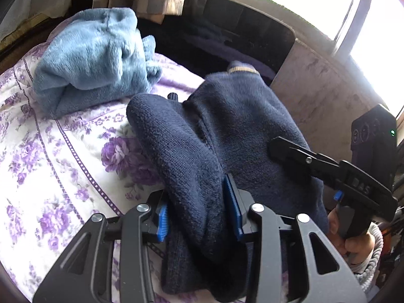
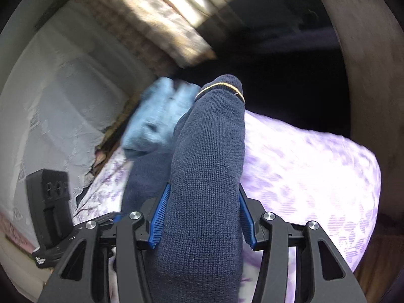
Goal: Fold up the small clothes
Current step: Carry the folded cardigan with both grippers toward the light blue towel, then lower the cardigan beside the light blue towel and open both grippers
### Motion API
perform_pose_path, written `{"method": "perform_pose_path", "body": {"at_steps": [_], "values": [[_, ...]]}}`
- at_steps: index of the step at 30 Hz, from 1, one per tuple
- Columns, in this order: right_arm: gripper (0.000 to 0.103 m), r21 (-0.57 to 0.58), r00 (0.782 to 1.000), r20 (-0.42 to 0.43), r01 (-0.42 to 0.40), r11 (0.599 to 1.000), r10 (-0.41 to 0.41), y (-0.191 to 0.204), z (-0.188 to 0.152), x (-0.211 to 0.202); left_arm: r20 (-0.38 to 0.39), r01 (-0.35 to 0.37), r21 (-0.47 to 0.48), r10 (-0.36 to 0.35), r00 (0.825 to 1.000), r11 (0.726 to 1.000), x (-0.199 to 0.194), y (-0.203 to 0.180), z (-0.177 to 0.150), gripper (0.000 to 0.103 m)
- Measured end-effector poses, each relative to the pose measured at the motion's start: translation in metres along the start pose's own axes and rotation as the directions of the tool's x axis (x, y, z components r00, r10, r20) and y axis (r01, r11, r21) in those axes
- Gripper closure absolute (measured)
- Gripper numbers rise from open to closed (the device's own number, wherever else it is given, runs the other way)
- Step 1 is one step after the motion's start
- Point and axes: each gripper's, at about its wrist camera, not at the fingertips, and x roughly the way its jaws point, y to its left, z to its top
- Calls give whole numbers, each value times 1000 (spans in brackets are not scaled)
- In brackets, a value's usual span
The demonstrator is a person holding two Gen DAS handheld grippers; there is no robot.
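A navy knit sweater [image 1: 227,126] lies bunched on the floral bedsheet [image 1: 50,151]. My left gripper [image 1: 199,214] is shut on a thick fold of it, blue pads pressing both sides. In the right wrist view my right gripper [image 2: 202,217] is shut on the sweater's sleeve [image 2: 209,151], whose yellow-striped cuff [image 2: 222,88] points away from me. The left wrist view shows the right gripper [image 1: 277,149] from the side, over the sweater's right part, held by a hand [image 1: 353,242]. A folded light blue fleece garment [image 1: 93,58] sits at the back left of the bed.
The purple-flowered sheet [image 2: 315,164] covers the bed. A dark gap and a brown board [image 1: 315,88] border its far side, under a bright window. A white lace curtain [image 2: 63,101] hangs to the left. The left gripper's camera housing [image 2: 49,197] shows at the left edge.
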Motion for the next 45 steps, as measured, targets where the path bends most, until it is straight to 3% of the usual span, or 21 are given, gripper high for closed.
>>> {"method": "perform_pose_path", "body": {"at_steps": [2,3,4,5,7,10,15,20,23,25,27,28,30,36,41,45], "values": [[52,18,999,-2,-32,999,32,-11,-2,3,12,-4,13,4,1000,1000,2,0,-1,58],[52,26,999,-2,-40,999,40,-14,-2,3,17,-16,15,16,1000,1000,4,1,-2,49],[52,27,999,1,-42,999,42,-15,-3,3,23,-41,11,41,999,999,7,1,-3,34],[52,14,999,9,-36,999,36,-15,-5,4,33,-82,-3,82,996,997,10,6,-6,25],[50,-10,1000,20,-23,1000,23,-12,-8,5,32,-73,-39,75,997,997,16,17,-10,13],[46,-6,1000,26,-12,1000,12,-13,-9,5,12,-43,-80,45,999,996,16,25,-10,12],[40,13,997,34,71,997,-71,-1,-9,-8,50,-111,-64,114,992,992,-6,19,-21,12],[40,-130,965,192,207,970,-181,51,-28,-52,121,-136,-59,143,982,989,-43,21,-37,13],[40,-190,949,225,265,945,-221,70,-43,-66,141,-154,-51,160,977,987,-54,21,-43,13],[40,-204,941,211,306,930,-263,71,-53,-64,142,-183,-40,187,972,982,-54,19,-46,10],[36,-169,940,129,336,927,-317,55,-61,-47,131,-204,-34,207,969,978,-50,19,-48,8],[32,-121,955,65,297,947,-291,40,-64,-36,116,-207,-38,210,971,978,-47,19,-49,8],[30,-37,970,40,240,970,-239,24,-66,-34,107,-209,-43,212,971,977,-49,18,-53,8],[27,-35,941,88,332,943,-328,50,-70,-59,145,-262,1,259,955,965,-71,6,-72,8],[20,4,942,109,320,947,-318,68,-83,-87,195,-250,8,243,950,968,-101,-2,-87,8],[15,-28,931,119,350,936,-345,90,-96,-100,234,-250,21,238,942,968,-127,-8,-101,8]]}}
